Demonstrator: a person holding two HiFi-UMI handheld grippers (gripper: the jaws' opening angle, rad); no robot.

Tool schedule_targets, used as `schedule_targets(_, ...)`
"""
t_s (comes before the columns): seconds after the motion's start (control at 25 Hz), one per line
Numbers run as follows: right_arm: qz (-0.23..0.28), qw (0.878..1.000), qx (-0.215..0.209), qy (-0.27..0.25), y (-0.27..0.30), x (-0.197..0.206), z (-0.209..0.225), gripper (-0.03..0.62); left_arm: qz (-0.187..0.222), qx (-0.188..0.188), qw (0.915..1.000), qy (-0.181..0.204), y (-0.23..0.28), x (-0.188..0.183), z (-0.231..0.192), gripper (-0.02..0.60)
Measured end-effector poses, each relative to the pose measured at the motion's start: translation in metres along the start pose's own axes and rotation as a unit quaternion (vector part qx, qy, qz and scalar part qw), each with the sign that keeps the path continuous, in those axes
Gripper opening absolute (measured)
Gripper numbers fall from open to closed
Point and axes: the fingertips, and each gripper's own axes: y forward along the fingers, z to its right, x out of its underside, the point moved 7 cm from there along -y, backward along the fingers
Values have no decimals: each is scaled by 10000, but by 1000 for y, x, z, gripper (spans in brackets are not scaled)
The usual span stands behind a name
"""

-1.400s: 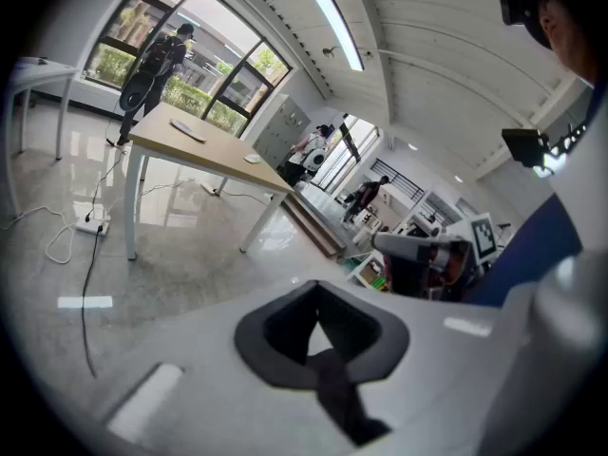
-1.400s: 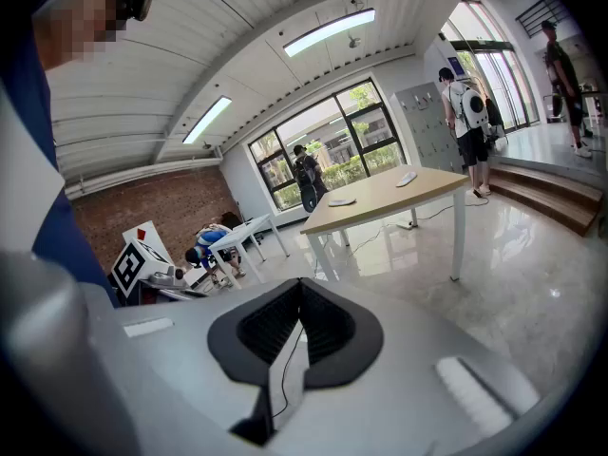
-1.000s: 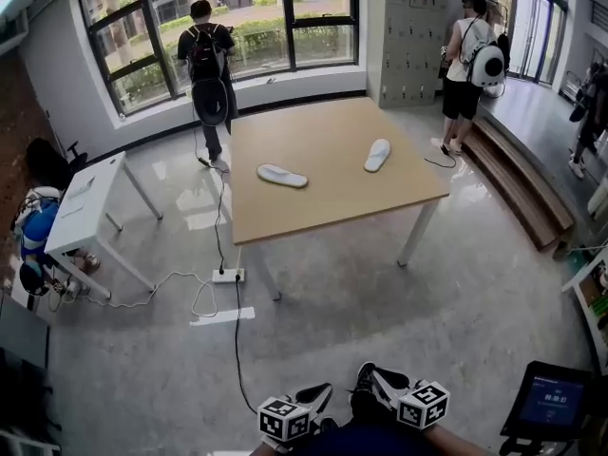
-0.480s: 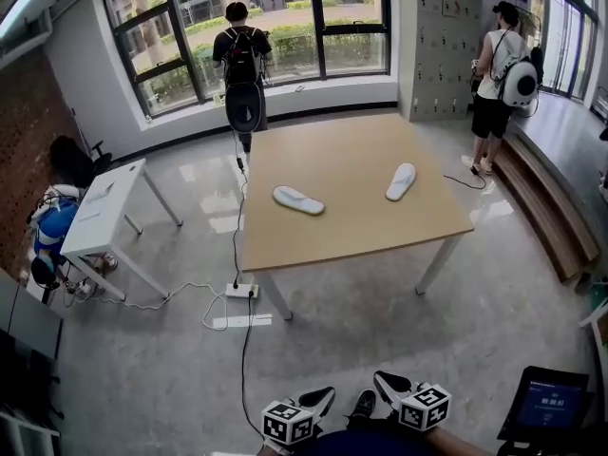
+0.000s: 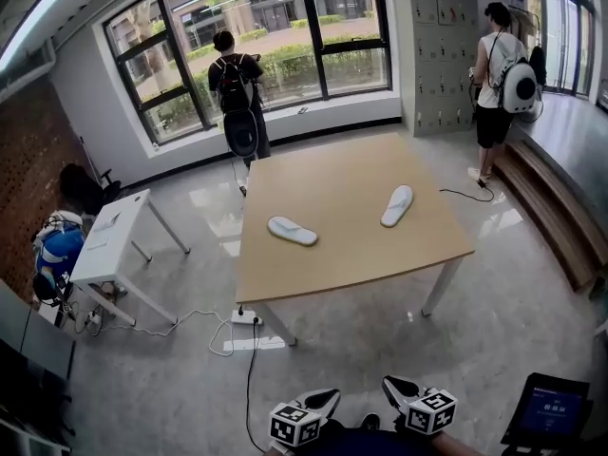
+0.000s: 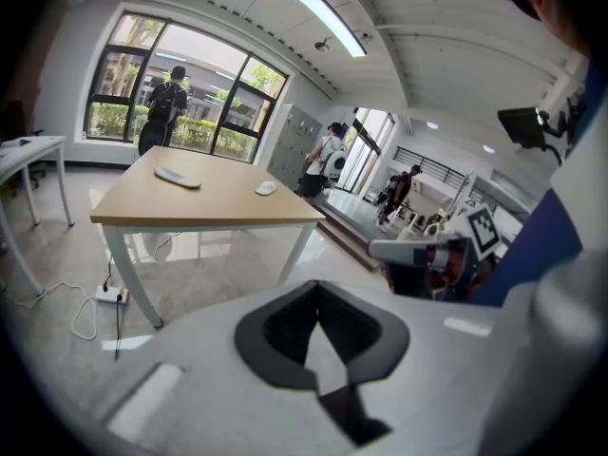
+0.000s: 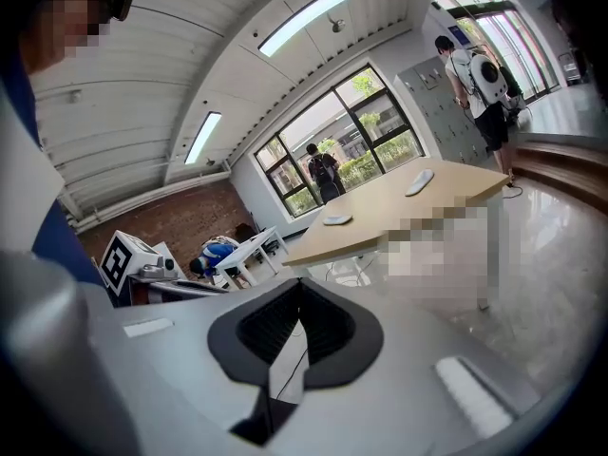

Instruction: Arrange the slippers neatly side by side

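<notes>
Two white slippers lie apart on the wooden table (image 5: 323, 264): one (image 5: 292, 231) at its left middle, angled, the other (image 5: 397, 205) to the right, pointing away. Both grippers hang low at the bottom of the head view, far short of the table. My left gripper (image 5: 326, 399) and my right gripper (image 5: 393, 386) are shut with nothing between their jaws. In the left gripper view the slippers (image 6: 178, 177) (image 6: 266, 188) show small on the tabletop beyond the shut left gripper (image 6: 318, 326). The right gripper view shows the same slippers (image 7: 336, 219) (image 7: 419, 182) past the shut right gripper (image 7: 299, 326).
A small white table (image 5: 114, 245) stands at the left. A power strip with cables (image 5: 245, 318) lies on the floor before the big table. One person (image 5: 237, 88) stands at the window, another (image 5: 499, 60) by the lockers. A screen (image 5: 551, 411) stands at lower right, wooden steps (image 5: 560, 217) beyond.
The head view has shifted, so the table now sits a little further right and lower in frame. The slippers have not moved on it. Both grippers stay shut and low.
</notes>
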Motion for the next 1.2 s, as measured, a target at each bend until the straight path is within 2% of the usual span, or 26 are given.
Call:
schedule_targets(0.2,58,9999,98,92,-1,-2,18,6,-118,168,9998,45,22,-9,0,3)
schedule_targets(0.56,260,9959,808,317,-8,-15,61,6,-440,593,9968,316,73,-30,-10,3)
schedule_targets(0.68,233,9949,918,355,0,-20,69,6,-435,725,9961,249,84,-41,-18,3)
schedule_targets(0.84,78,9947,959,352,28,-32,79,6,-534,792,9952,198,101,-53,-46,3)
schedule_targets(0.96,-58,9944,1020,259,58,-50,86,6,-496,808,9955,-23,110,-78,-73,3)
schedule_targets(1.2,-217,9922,1223,116,110,-86,101,6,-501,951,9942,-25,135,-123,-119,3)
